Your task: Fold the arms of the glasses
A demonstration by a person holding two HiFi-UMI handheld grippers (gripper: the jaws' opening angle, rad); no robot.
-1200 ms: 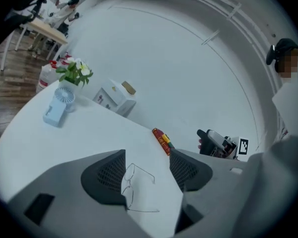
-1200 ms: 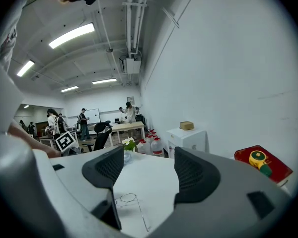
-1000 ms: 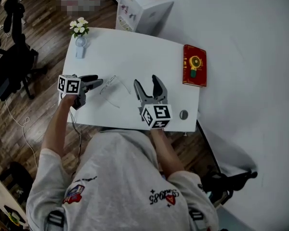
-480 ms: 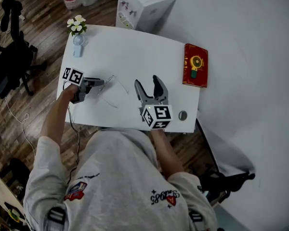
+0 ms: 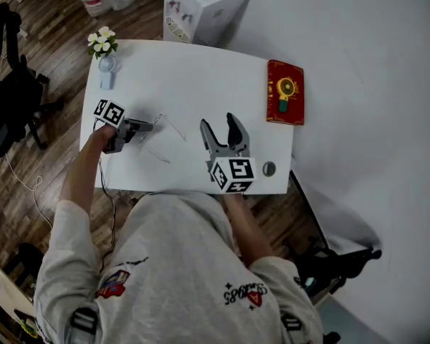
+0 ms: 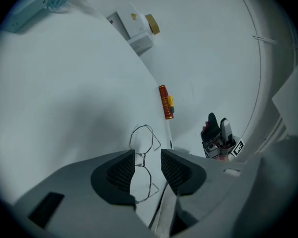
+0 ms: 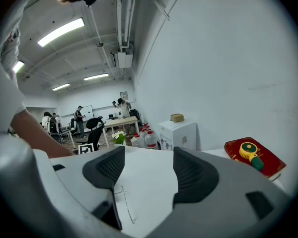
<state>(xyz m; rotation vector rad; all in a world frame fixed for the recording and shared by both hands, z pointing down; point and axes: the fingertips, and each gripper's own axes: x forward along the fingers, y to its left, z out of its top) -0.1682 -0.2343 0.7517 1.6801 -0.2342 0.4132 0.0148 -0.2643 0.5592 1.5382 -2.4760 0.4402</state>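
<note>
white table (image 5: 201,84) on wood floor (image 5: 43,49) holds glasses (image 6: 140,154), red box (image 5: 285,92).

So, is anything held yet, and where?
Nothing held. The left gripper has its jaws astride the glasses at the bridge; they have just been closing, not yet pressing. The right gripper is open and empty.

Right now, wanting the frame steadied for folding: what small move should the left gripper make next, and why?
Probably close the left gripper onto the glasses: its jaws have just been closing, and the bridge lies between the pads, not yet pinched.
</note>
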